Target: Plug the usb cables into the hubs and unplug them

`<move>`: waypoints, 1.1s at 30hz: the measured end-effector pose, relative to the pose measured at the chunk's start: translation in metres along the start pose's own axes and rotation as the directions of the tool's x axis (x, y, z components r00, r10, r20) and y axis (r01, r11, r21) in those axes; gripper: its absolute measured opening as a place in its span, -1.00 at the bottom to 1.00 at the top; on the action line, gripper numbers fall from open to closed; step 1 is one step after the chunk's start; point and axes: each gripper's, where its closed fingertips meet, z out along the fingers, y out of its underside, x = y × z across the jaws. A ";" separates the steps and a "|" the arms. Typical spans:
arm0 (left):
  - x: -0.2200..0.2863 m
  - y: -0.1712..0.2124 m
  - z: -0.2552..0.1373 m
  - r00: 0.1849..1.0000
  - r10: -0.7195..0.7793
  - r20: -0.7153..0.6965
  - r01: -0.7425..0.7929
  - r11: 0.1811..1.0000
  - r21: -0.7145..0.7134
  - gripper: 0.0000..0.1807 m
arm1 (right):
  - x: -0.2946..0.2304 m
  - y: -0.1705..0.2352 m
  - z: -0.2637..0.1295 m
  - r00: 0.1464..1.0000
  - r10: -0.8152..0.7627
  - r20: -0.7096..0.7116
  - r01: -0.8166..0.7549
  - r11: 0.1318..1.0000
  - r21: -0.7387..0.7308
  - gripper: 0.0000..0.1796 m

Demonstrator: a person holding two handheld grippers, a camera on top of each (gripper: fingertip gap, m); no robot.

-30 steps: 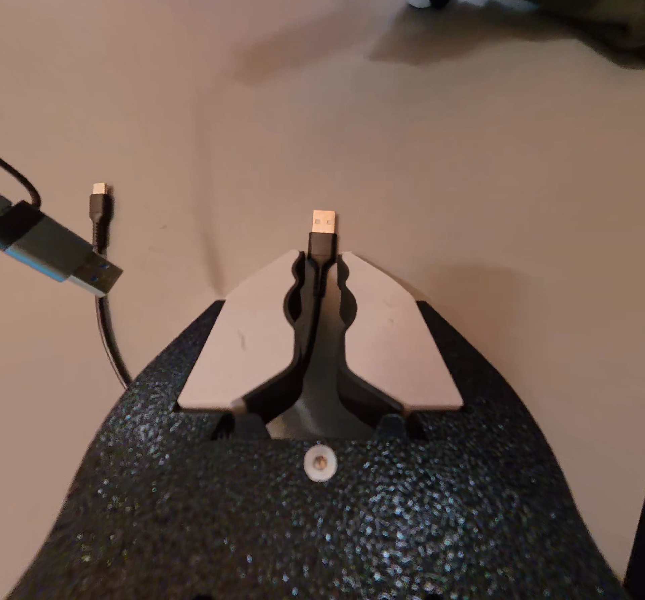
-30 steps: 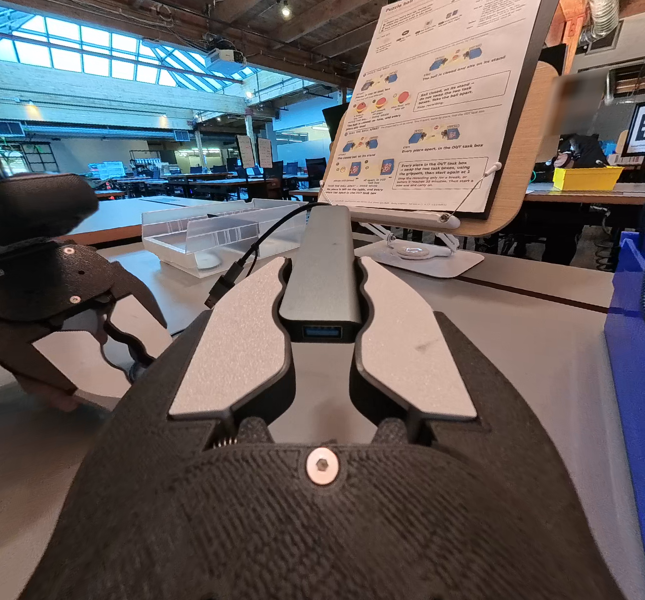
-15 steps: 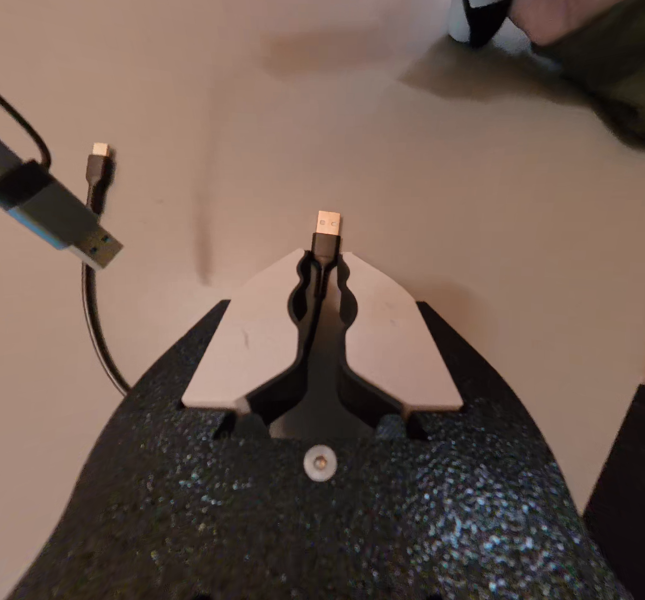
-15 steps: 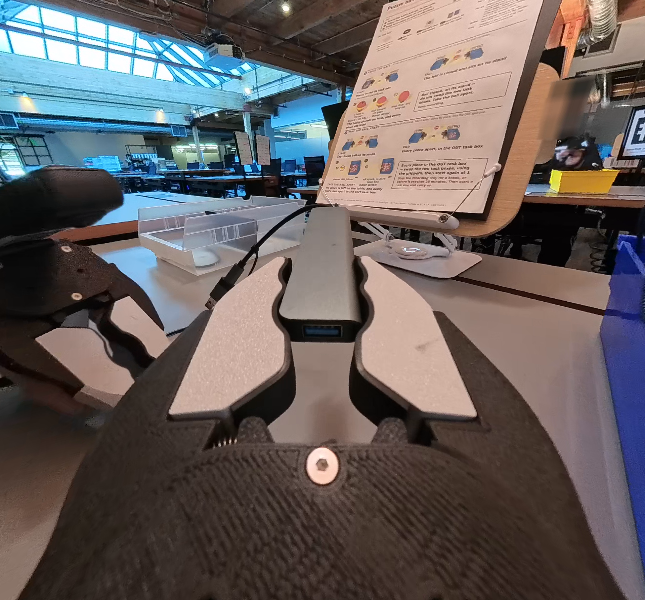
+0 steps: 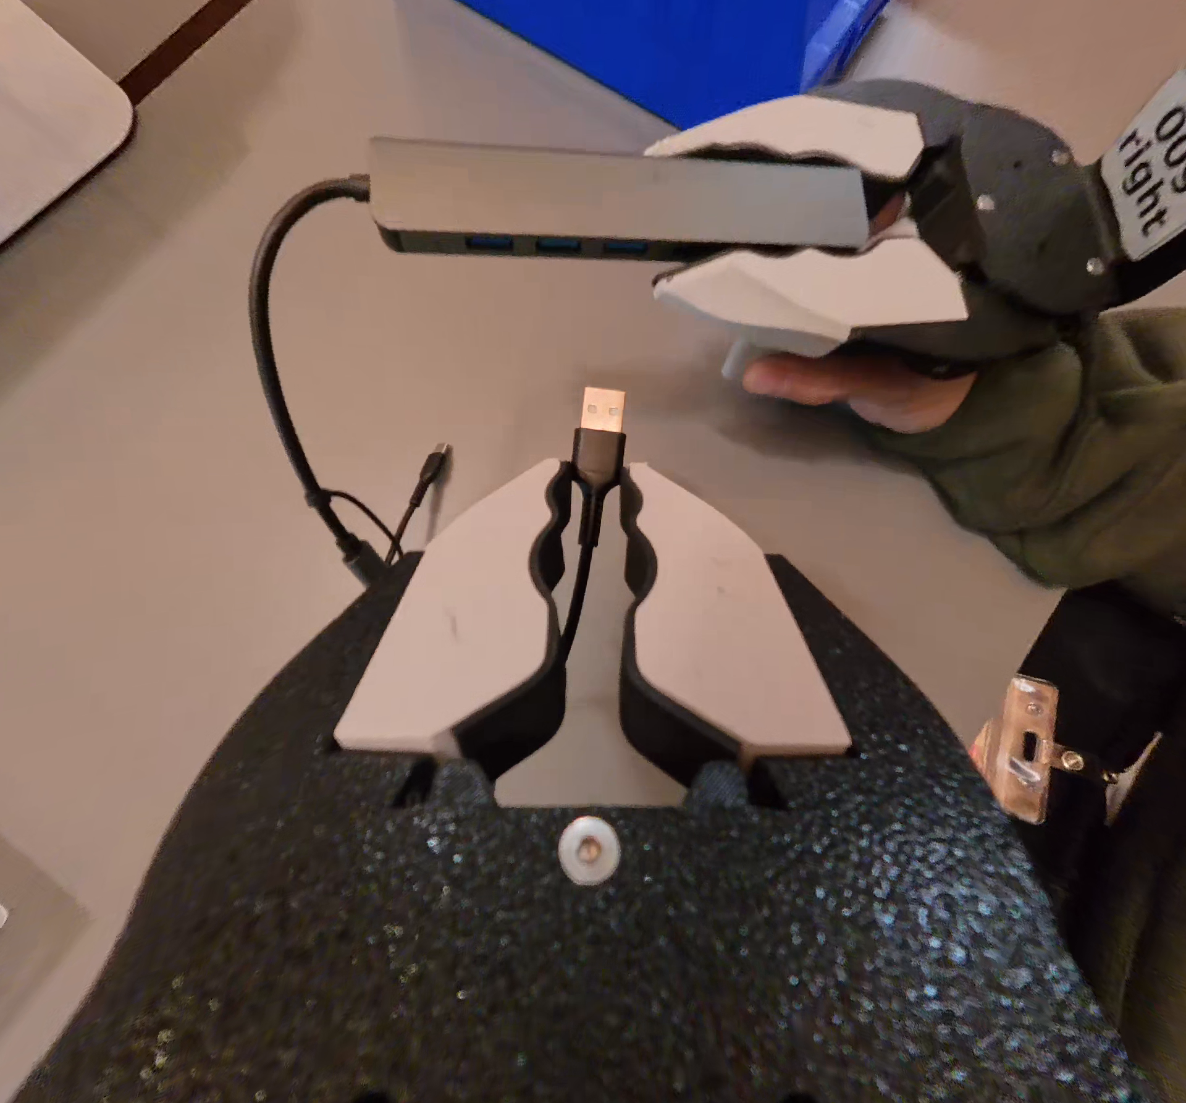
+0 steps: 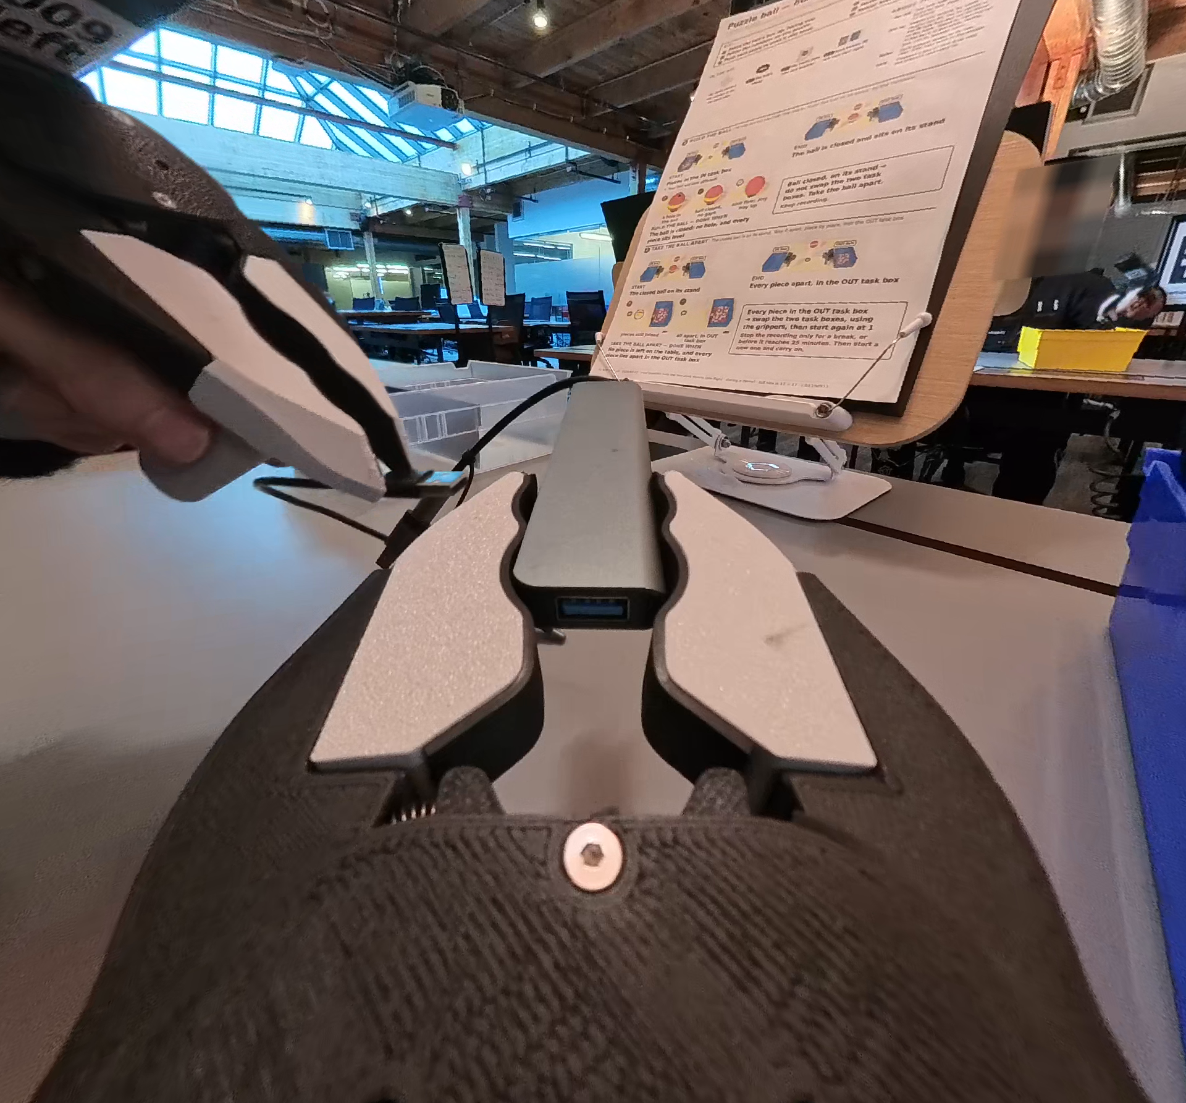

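Hub (image 5: pixel 610 199) now nearer plug (image 5: pixel 603 414)

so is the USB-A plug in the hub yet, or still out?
Out. The USB-A plug, pinched in the left gripper, has bare table between its tip and the hub that the right gripper holds; the three blue side ports look empty.

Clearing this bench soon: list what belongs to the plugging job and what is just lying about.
Job:
- USB hub, held by the right gripper
- USB-A cable plug, held by the left gripper

Lying about:
- blue bin
- instruction sheet stand
- clear tray
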 end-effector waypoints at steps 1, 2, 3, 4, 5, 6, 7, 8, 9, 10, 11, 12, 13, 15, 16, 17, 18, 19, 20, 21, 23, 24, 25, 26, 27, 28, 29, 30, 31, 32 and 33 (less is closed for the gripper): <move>-0.002 -0.003 0.001 1.000 -0.005 0.004 0.005 1.000 0.005 -0.85 | 0.000 0.000 0.000 1.000 0.000 0.003 0.000 1.000 -0.001 -0.61; -0.003 -0.003 0.002 1.000 -0.009 0.007 0.009 1.000 0.003 -0.85 | 0.000 0.000 0.000 1.000 0.000 0.004 0.000 1.000 -0.001 -0.61; -0.005 -0.005 0.002 1.000 -0.019 0.008 0.019 1.000 0.006 -0.85 | -0.001 0.000 0.000 1.000 0.000 0.008 0.000 1.000 -0.002 -0.61; -0.006 -0.007 0.003 1.000 -0.031 0.004 0.031 0.999 0.014 -0.85 | -0.002 0.000 0.000 1.000 -0.002 0.012 0.002 1.000 -0.004 -0.61; -0.007 -0.009 0.004 0.999 -0.039 -0.004 0.039 0.999 0.017 -0.85 | -0.002 0.001 0.001 1.000 -0.005 0.013 0.005 1.000 -0.005 -0.61; -0.006 -0.009 0.005 0.999 -0.043 -0.015 0.043 0.999 0.014 -0.85 | -0.002 0.001 0.001 1.000 -0.009 0.013 0.009 1.000 -0.007 -0.61; -0.005 -0.011 0.006 0.999 -0.042 -0.023 0.042 0.999 0.013 -0.85 | -0.003 0.001 0.001 1.000 -0.013 0.015 0.013 1.000 -0.009 -0.61; -0.004 -0.012 0.007 0.999 -0.039 -0.026 0.040 0.999 0.013 -0.85 | -0.004 0.001 0.001 1.000 -0.017 0.018 0.017 1.000 -0.010 -0.61; -0.004 -0.014 0.008 0.999 -0.038 -0.025 0.038 0.999 0.014 -0.85 | -0.004 0.001 0.001 1.000 -0.021 0.020 0.022 1.000 -0.012 -0.61; -0.003 -0.017 0.008 0.999 -0.038 -0.028 0.038 0.999 0.019 -0.85 | -0.005 0.002 0.002 0.999 -0.026 0.020 0.026 1.000 -0.013 -0.61; -0.001 -0.020 0.008 0.999 -0.040 -0.036 0.041 0.999 0.027 -0.85 | -0.005 0.002 0.002 0.999 -0.030 0.020 0.030 0.999 -0.014 -0.61; 0.002 -0.022 0.008 0.998 -0.043 -0.047 0.045 0.998 0.035 -0.85 | -0.006 0.002 0.002 0.999 -0.033 0.020 0.033 0.999 -0.014 -0.61; 0.003 -0.024 0.008 0.998 -0.043 -0.052 0.045 0.998 0.039 -0.85 | -0.006 0.002 0.002 0.999 -0.034 0.020 0.035 0.999 -0.014 -0.61; 0.004 -0.025 0.010 0.998 -0.040 -0.044 0.042 0.999 0.035 -0.85 | -0.005 0.002 0.001 0.999 -0.033 0.018 0.033 0.999 -0.013 -0.61; 0.004 -0.025 0.011 0.998 -0.042 -0.043 0.043 0.998 0.036 -0.85 | -0.005 0.001 0.001 0.999 -0.031 0.018 0.031 0.999 -0.012 -0.61; 0.004 -0.026 0.011 0.998 -0.044 -0.044 0.046 0.998 0.038 -0.85 | -0.005 0.001 0.001 0.999 -0.030 0.018 0.031 0.999 -0.011 -0.61; 0.003 -0.026 0.011 0.998 -0.050 -0.040 0.052 0.998 0.044 -0.85 | -0.005 0.001 0.001 0.999 -0.031 0.018 0.031 0.999 -0.010 -0.61; 0.000 -0.025 0.011 0.998 -0.052 -0.028 0.053 0.998 0.040 -0.85 | -0.005 0.001 0.001 0.999 -0.033 0.018 0.033 0.999 -0.011 -0.61; -0.006 -0.024 0.010 0.999 -0.052 0.003 0.052 0.998 0.038 -0.85 | -0.006 0.002 0.001 0.999 -0.033 0.022 0.033 0.999 -0.013 -0.61; -0.013 -0.023 0.009 0.998 -0.057 0.036 0.056 0.998 0.035 -0.85 | -0.006 0.002 0.001 0.999 -0.034 0.023 0.034 0.999 -0.013 -0.61; -0.020 -0.023 0.008 0.996 -0.073 0.051 0.071 0.997 0.039 -0.85 | -0.007 0.002 0.002 0.999 -0.034 0.026 0.035 0.999 -0.014 -0.61; -0.022 -0.024 0.007 0.995 -0.081 0.050 0.079 0.996 0.048 -0.85 | -0.007 0.002 0.002 0.999 -0.035 0.028 0.035 0.999 -0.014 -0.61; -0.024 -0.025 0.006 0.995 -0.085 0.055 0.082 0.995 0.053 -0.85 | -0.007 0.002 0.002 0.999 -0.036 0.029 0.036 0.999 -0.015 -0.61; -0.026 -0.025 0.005 0.994 -0.084 0.066 0.080 0.995 0.052 -0.85 | -0.007 0.002 0.002 0.999 -0.037 0.031 0.038 0.999 -0.016 -0.61; -0.028 -0.025 0.004 0.994 -0.084 0.074 0.080 0.995 0.054 -0.85 | -0.008 0.002 0.002 0.999 -0.039 0.031 0.040 0.999 -0.016 -0.61; -0.029 -0.026 0.004 0.994 -0.087 0.071 0.083 0.995 0.057 -0.85 | -0.008 0.002 0.002 0.999 -0.042 0.033 0.042 0.999 -0.016 -0.61; -0.028 -0.026 0.005 0.994 -0.088 0.061 0.084 0.995 0.057 -0.85 | -0.008 0.002 0.002 0.998 -0.043 0.034 0.044 0.999 -0.018 -0.61; -0.028 -0.026 0.006 0.995 -0.086 0.060 0.083 0.995 0.053 -0.85 | -0.009 0.002 0.002 0.998 -0.044 0.035 0.044 0.999 -0.017 -0.61; -0.028 -0.026 0.006 0.995 -0.085 0.058 0.082 0.995 0.049 -0.85 | -0.009 0.002 0.002 0.998 -0.044 0.034 0.045 0.999 -0.018 -0.61; -0.028 -0.026 0.007 0.995 -0.085 0.058 0.082 0.995 0.050 -0.85 | -0.008 0.002 0.002 0.999 -0.042 0.034 0.043 0.999 -0.017 -0.61; -0.029 -0.026 0.006 0.994 -0.088 0.058 0.085 0.995 0.051 -0.85 | -0.009 0.002 0.002 0.999 -0.039 0.038 0.040 0.999 -0.015 -0.61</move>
